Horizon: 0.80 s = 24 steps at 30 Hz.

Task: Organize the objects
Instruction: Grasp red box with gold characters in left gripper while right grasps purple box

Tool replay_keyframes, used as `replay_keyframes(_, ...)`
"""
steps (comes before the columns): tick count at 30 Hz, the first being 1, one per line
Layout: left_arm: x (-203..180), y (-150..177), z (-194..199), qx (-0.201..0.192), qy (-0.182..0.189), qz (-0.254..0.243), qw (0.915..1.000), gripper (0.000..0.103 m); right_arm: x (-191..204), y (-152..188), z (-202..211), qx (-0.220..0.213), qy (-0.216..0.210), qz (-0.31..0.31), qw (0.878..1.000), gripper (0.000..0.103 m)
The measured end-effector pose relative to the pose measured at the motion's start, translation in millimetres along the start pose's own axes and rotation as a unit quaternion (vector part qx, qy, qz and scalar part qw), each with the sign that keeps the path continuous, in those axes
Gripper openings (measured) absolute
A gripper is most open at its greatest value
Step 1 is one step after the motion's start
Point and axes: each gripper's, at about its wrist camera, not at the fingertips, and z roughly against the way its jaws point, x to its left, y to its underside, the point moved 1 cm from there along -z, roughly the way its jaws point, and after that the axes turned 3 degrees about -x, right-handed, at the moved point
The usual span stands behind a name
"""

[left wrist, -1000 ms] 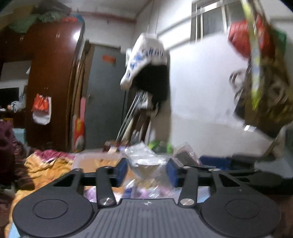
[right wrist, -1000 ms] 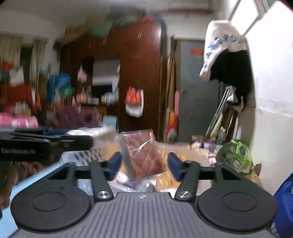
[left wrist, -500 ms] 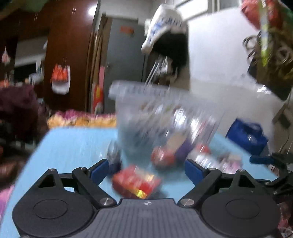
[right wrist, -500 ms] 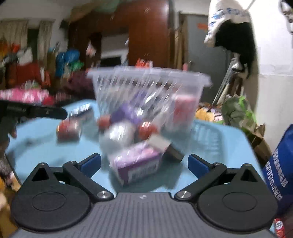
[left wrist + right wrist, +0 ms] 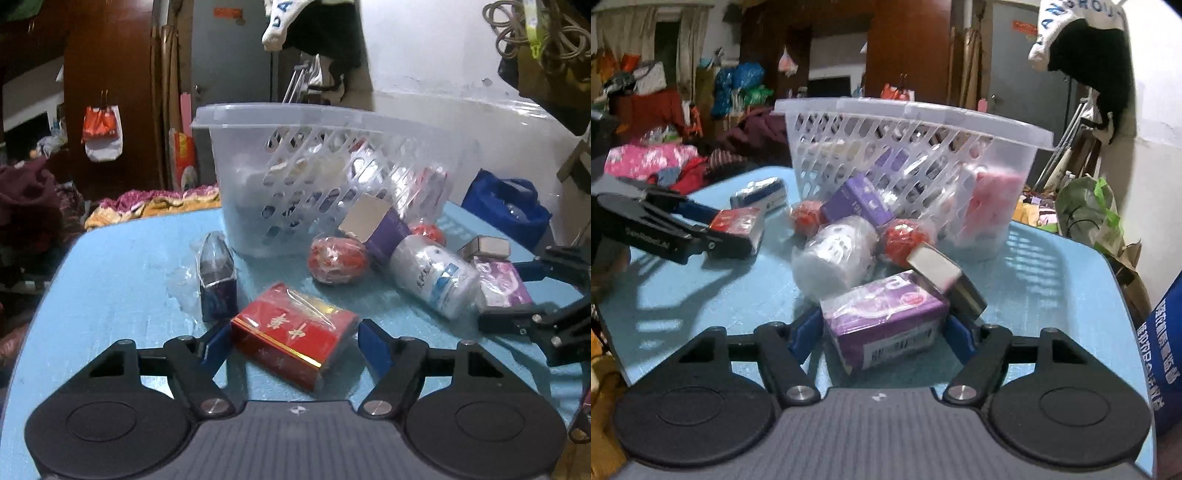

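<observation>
On the light blue tabletop, the left gripper has just been closing its jaws around a film-wrapped red box with gold edging; the right gripper has likewise been closing on a film-wrapped purple pack with a barcode label. Both lie before the clear perforated plastic basket.

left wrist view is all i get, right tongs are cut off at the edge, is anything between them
Observer: Yes, the purple pack sits between the right tongs. They have just been closing, and the pads look pressed on both its sides.
Operator: anything leaning on that pack
Observer: A silver-ended box rests on its far right corner.
Operator: whats off the right side of the table
Observer: A green bag sits just past the edge of the table.
</observation>
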Motion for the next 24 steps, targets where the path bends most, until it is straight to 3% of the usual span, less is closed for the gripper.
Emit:
replay_keyframes(4,5,7,25,-0.081,0.084,0.001,0.9931,0.076,1,3,13,-0.057,-0.017,0.001,0.998,0.073)
replay_keyframes(8,5,11,35,-0.110,0.086,0.004,0.9902,0.076,7,7,22,-0.101,-0.008,0.011,0.995,0.073)
replay_keyframes(12,9,12,32,-0.102,0.088,0.017,0.9907,0.076,6,11,34,-0.157,-0.012,0.013,0.987,0.073)
replay_keyframes(15,7,12,31,-0.103,0.084,0.014,0.9910,0.076,-7,15,40,-0.202,-0.032,-0.025,0.979,0.073)
replay_keyframes(19,7,11,31,-0.108,0.081,0.015,0.9908,0.076,-26,13,36,-0.197,-0.048,-0.091,0.975,0.073)
replay_keyframes(24,9,11,32,-0.113,0.077,0.020,0.9903,0.076,-20,10,31,-0.177,-0.031,-0.076,0.981,0.072)
